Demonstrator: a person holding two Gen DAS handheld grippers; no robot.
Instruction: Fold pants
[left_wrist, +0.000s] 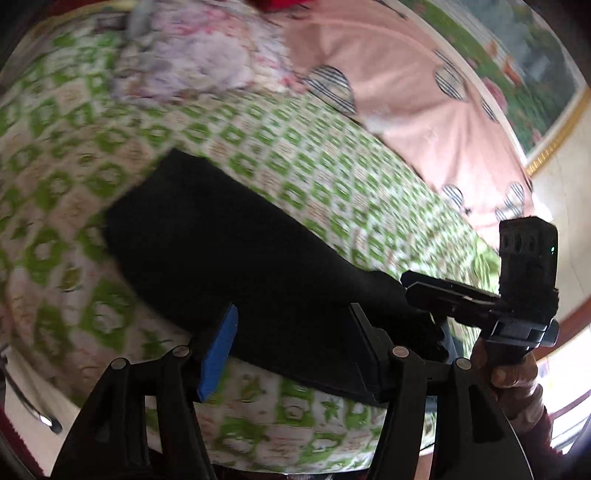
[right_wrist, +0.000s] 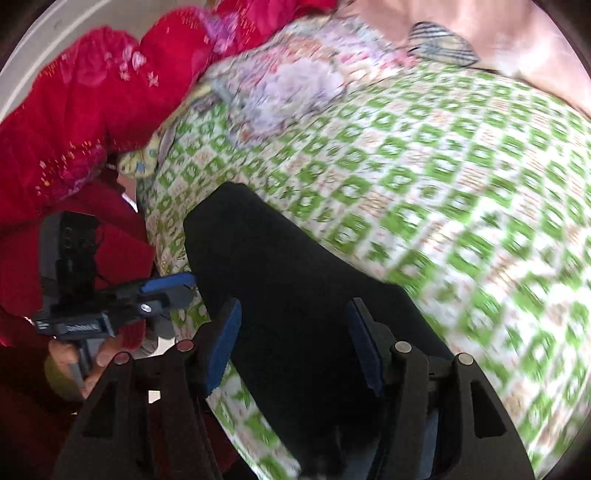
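Open fingers, black pants, green bedspread

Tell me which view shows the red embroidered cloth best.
The right wrist view: the red embroidered cloth fills its upper left, beside the green-patterned bedspread, with its floral stitching visible. The left wrist view shows only a red sliver at the top edge.

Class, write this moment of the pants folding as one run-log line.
task: fold pants | black pants on green patterned bedspread | left hand-held gripper open over pants | right hand-held gripper open over pants
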